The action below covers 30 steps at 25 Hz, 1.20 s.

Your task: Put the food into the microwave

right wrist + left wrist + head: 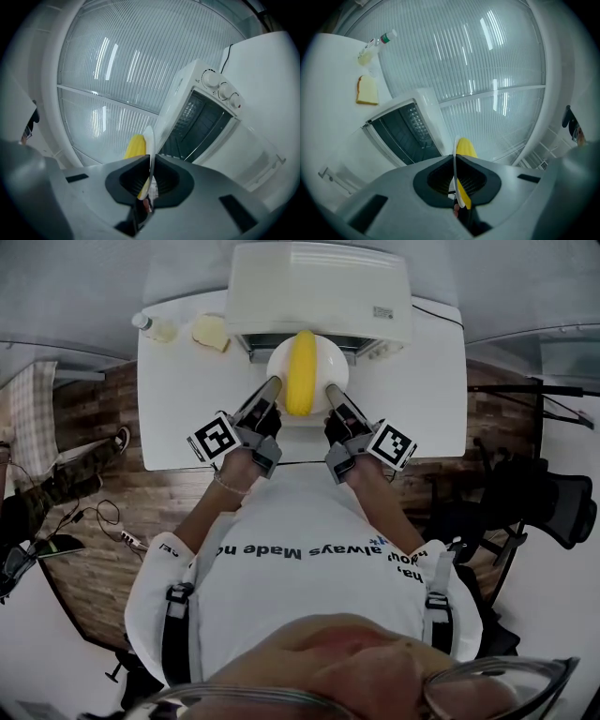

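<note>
Head view shows the left gripper (pixel 272 387) and right gripper (pixel 332 392) holding the white plate (pixel 279 367) with its banana (pixel 300 371) just before the microwave (pixel 319 287) at the desk's (pixel 178 409) far edge. It also shows the bread slice (pixel 211 332) and bottle (pixel 155 328) at the far left corner, which the right gripper view misses. Each gripper view shows its jaws pinched onto the plate's rim edge-on, and the right one shows the microwave's knobs (pixel 220 89).

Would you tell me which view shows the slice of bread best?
The left gripper view: the slice of bread lies clear on the white table. The head view shows it smaller; the right gripper view misses it.
</note>
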Motion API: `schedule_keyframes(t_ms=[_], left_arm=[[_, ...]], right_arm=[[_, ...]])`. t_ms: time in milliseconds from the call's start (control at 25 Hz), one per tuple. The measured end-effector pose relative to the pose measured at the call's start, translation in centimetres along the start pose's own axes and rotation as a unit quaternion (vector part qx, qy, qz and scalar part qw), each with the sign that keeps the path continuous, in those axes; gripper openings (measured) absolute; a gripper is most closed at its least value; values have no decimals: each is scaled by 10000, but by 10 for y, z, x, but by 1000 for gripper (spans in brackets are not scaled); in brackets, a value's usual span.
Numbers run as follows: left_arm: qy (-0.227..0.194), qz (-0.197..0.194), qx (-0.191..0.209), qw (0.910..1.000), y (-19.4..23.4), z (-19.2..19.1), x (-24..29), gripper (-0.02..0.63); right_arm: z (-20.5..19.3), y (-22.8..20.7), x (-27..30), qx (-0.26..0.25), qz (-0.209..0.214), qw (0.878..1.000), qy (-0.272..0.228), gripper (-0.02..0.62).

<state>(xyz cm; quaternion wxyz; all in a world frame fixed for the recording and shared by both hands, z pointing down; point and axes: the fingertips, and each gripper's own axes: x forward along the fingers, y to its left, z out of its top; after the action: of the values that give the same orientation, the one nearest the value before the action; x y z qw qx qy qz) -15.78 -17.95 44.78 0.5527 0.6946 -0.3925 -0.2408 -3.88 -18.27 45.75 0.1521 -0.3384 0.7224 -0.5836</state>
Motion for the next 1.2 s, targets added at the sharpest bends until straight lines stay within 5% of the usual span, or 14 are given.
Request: schedule_keyframes(t_ms=[1200], left_arm=[[-177, 128, -179, 9996, -15, -44, 49, 18]], right_arm=[[53, -25, -33, 53, 65, 9997, 249, 25]])
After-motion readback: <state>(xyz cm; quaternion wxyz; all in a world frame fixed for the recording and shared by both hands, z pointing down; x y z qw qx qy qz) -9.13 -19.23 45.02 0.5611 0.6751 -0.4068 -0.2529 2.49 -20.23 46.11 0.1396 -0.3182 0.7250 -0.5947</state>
